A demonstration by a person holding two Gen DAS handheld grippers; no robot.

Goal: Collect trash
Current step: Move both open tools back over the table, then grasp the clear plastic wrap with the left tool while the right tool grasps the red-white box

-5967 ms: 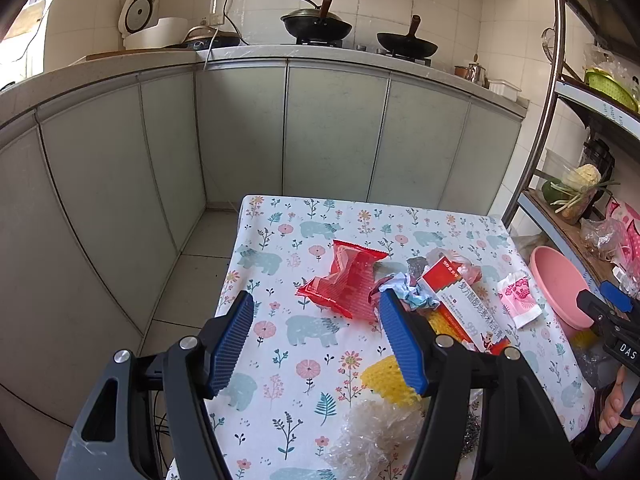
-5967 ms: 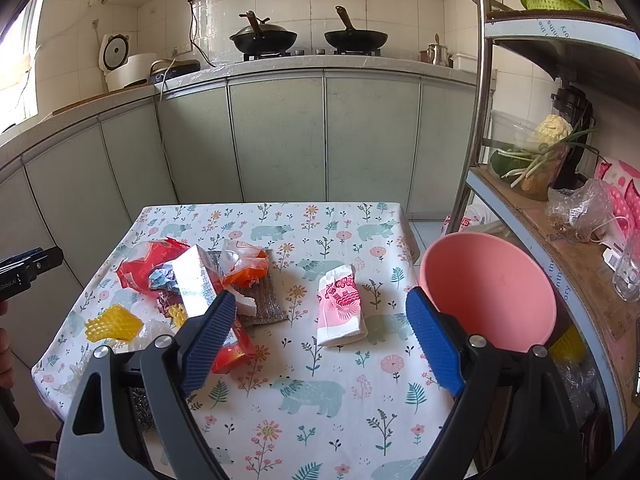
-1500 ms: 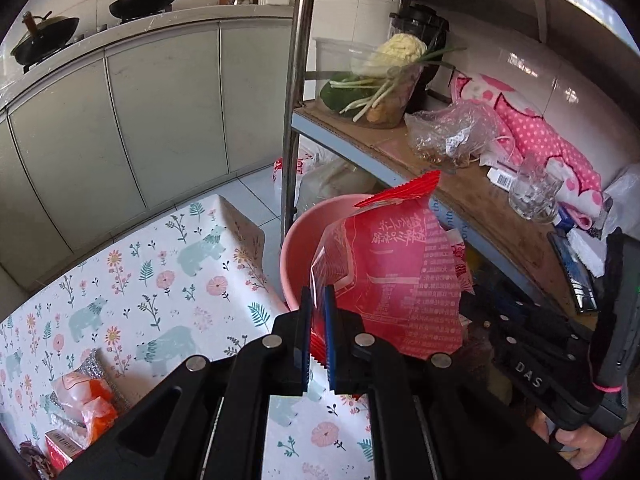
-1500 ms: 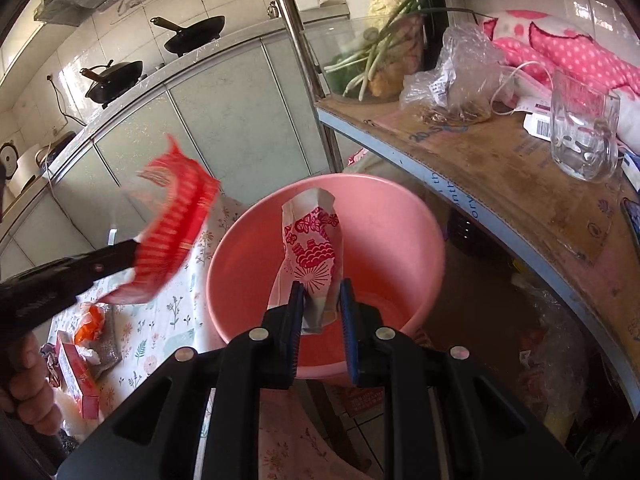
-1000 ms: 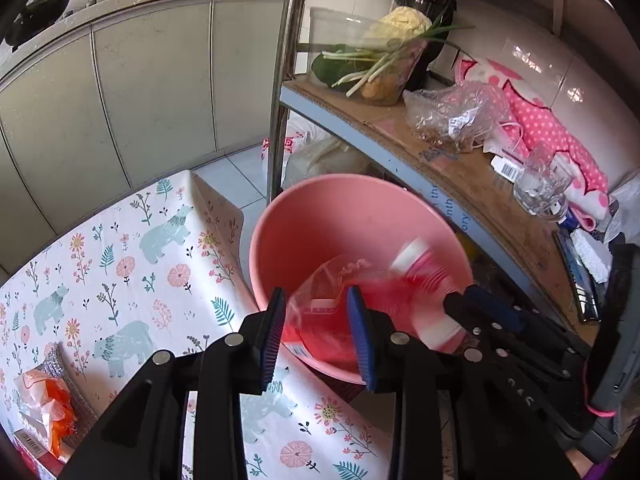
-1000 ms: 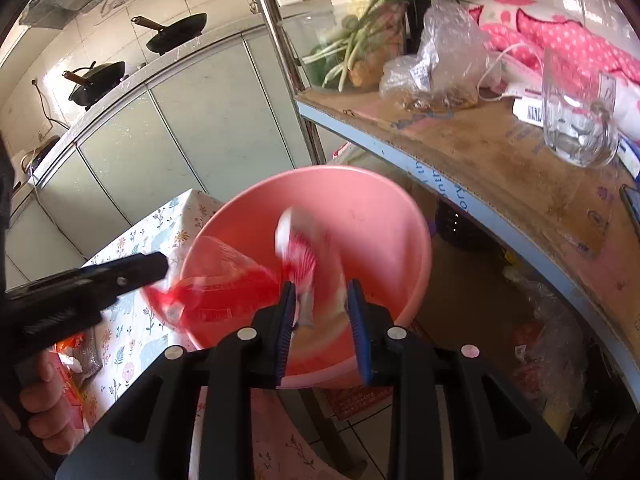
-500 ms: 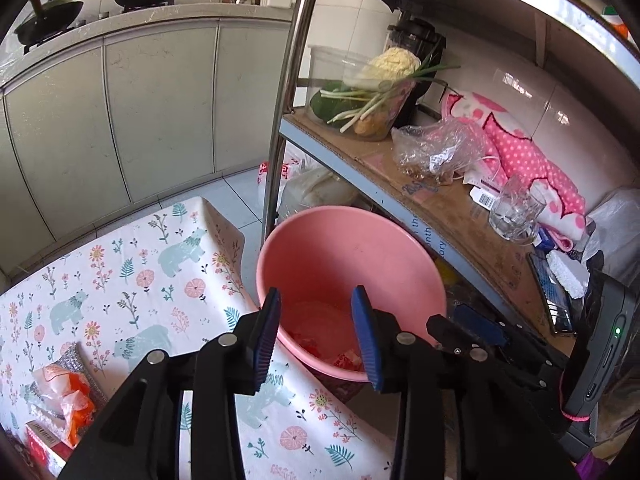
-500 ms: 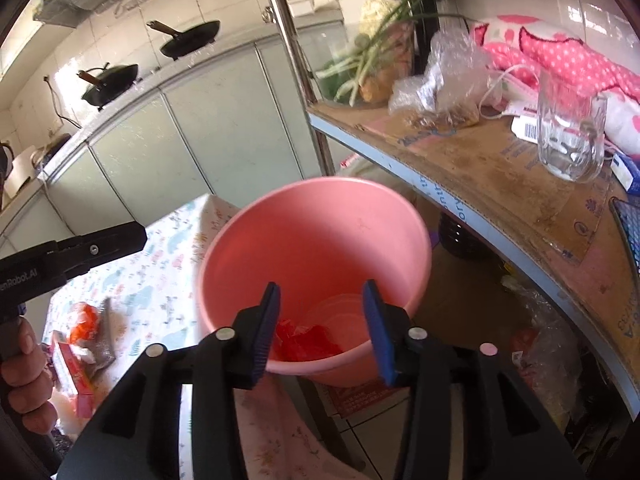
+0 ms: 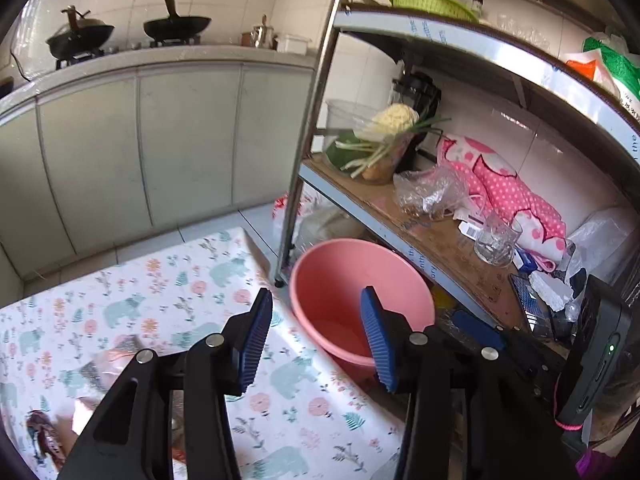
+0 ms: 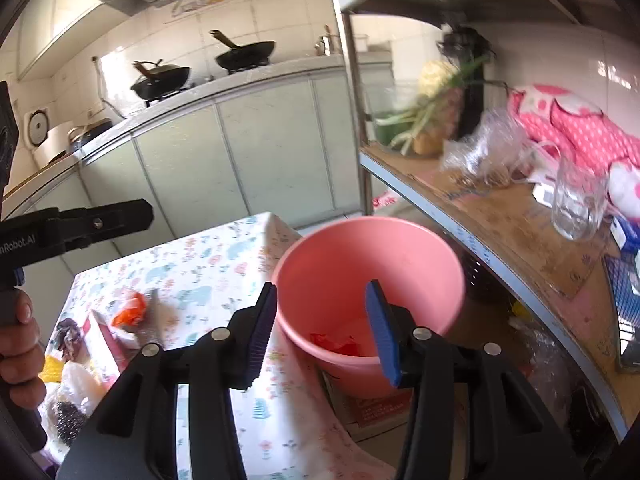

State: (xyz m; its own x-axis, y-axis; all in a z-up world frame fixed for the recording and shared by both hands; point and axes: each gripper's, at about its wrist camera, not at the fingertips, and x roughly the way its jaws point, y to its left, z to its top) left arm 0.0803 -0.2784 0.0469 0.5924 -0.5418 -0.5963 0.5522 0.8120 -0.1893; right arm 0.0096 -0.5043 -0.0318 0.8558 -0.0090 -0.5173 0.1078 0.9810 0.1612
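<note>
Nearest the lens, the left gripper (image 9: 316,334) shows black angular arms ending in ribbed blue pads; its jaws have just been opening and stand spread with nothing between them. The right gripper (image 10: 322,330) is built the same, its jaws likewise just opened apart and empty.

Beneath both lies the table (image 9: 168,280), draped in a glossy cloth printed with bears and flowers. At its left end sits the remaining trash (image 10: 120,320): an orange crumpled wrapper, a flat red-edged box, clear film, a yellow dimpled piece and a wiry scourer. A hand (image 10: 18,344) grips the left tool's handle there.

Just past the table's edge stands the round pink plastic bucket (image 10: 400,248), smooth-walled, with a crumpled red wrapper (image 10: 332,342) lying at its bottom.

Beyond, a metal-framed shelf (image 9: 432,240) lined with cardboard carries a glass mug (image 9: 494,238), a clear bag, pink dotted fabric and green onions. Farthest, two black woks (image 9: 176,26) rest on a pale counter against white tiles.
</note>
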